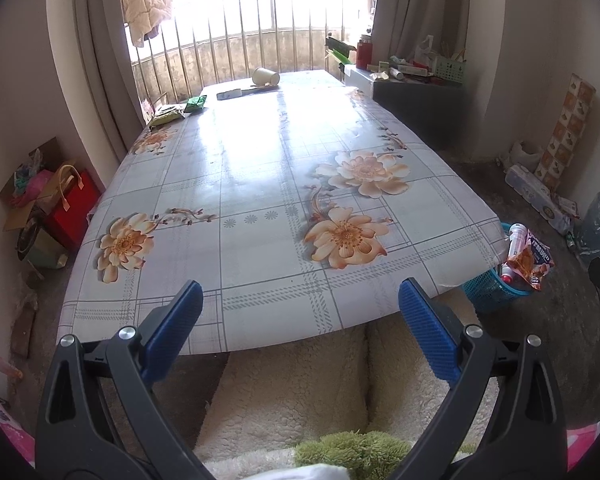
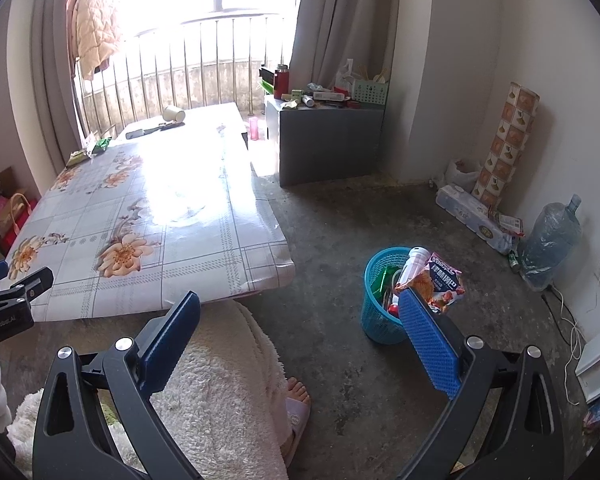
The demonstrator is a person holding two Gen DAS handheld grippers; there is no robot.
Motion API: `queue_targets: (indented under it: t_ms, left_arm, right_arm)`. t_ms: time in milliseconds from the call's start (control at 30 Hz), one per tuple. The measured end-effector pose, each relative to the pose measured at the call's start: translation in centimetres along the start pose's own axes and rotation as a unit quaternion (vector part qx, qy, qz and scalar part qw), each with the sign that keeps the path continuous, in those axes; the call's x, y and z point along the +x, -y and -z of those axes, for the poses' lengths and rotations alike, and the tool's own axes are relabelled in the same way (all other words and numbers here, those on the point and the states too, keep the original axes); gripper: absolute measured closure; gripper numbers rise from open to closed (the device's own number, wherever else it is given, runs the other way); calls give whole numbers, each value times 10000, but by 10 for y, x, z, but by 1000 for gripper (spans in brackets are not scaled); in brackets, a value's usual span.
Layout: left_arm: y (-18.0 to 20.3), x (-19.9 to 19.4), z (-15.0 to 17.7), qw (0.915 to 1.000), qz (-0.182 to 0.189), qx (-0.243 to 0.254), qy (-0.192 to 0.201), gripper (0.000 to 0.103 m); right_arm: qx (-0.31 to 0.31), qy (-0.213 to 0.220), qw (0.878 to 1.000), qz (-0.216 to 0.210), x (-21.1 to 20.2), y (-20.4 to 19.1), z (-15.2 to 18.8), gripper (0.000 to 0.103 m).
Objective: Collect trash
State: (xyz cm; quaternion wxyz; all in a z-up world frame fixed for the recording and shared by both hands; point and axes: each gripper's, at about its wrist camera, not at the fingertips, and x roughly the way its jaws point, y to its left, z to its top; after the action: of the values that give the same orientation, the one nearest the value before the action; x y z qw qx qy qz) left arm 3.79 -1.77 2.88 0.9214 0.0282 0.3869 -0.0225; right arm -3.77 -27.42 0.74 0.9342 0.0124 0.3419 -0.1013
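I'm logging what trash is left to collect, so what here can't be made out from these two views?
- Far-end table items, both views: the paper cup and green wrappers are small and washed out by window glare; the print is unreadable.
- Blue basket, right wrist view: the right claw's finger covers its side; its lower contents are hidden.
- Same basket, left wrist view: the table edge covers part of it.

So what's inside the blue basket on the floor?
The blue basket holds a white bottle, an orange snack bag sticking out the top, and something green. Anything deeper is hidden by that trash and the basket wall.
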Motion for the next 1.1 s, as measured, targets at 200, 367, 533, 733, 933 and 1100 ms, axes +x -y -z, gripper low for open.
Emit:
queue_targets:
  t_ms: [200, 367, 533, 733, 933, 1100]
  left_arm:
    - [3, -3, 1, 10000, 51, 40, 34, 9]
    - [6, -4, 0, 9999, 108, 44, 18, 9]
    - [9, -3, -1, 9999, 162, 41, -8, 9]
    - [12, -4, -2, 9998, 194, 52, -18, 9]
    - [16, -4, -4, 9997, 238, 80, -61, 9]
    - [18, -4, -5, 9996, 240, 100, -77, 9]
  right_arm:
    - [-34, 37, 9999, 130, -2, 6, 1, 7]
    - [-21, 58, 9996, 266, -5, 16, 2, 7]
    - [-55, 68, 9994, 324, -6, 19, 4, 7]
    - [-95, 76, 9993, 349, -5, 20, 5, 7]
    - [-89, 79, 9993, 342, -6, 21, 5, 7]
    - [-76, 70, 9994, 321, -5, 22, 5, 7]
